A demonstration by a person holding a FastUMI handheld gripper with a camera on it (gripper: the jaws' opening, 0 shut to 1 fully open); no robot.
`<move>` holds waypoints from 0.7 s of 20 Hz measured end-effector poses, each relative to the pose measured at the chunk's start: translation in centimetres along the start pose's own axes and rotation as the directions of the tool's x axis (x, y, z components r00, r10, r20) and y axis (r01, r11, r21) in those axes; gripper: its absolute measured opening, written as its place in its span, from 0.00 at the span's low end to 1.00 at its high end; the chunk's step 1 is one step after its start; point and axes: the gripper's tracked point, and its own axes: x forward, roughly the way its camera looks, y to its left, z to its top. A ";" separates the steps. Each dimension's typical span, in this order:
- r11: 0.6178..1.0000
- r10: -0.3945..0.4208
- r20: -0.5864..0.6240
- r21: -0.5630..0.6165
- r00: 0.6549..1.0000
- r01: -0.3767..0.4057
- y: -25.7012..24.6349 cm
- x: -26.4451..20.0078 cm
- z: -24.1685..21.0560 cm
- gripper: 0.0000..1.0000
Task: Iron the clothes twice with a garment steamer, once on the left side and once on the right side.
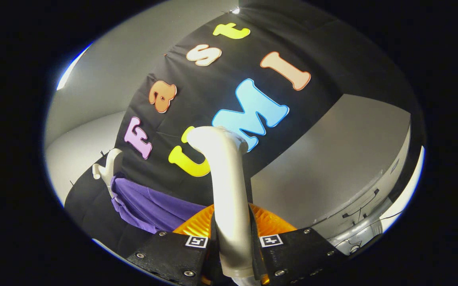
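Fingers [197,248] come first, closed on the pale handle of the steamer [229,198], one pressing each side, and its head curves up beyond them. Just behind the fingertips sits the steamer's orange tank [191,226]. Off to the left and farther away, the purple garment [149,206] hangs from a white hanger [109,167] against the black cloth wall [332,51]. Steamer head and fabric are well apart, so by my reckoning neither side is being pressed; how many passes remain, I can't tell.
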 end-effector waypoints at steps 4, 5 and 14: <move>0.996 -0.018 0.101 -0.085 0.995 0.026 3.8 -1.8 -2.3 0.33; 0.994 -0.016 0.115 -0.106 0.993 0.028 4.9 -2.1 -2.8 0.32; 0.928 0.027 0.227 -0.368 0.974 0.060 15.1 -2.2 -8.4 0.33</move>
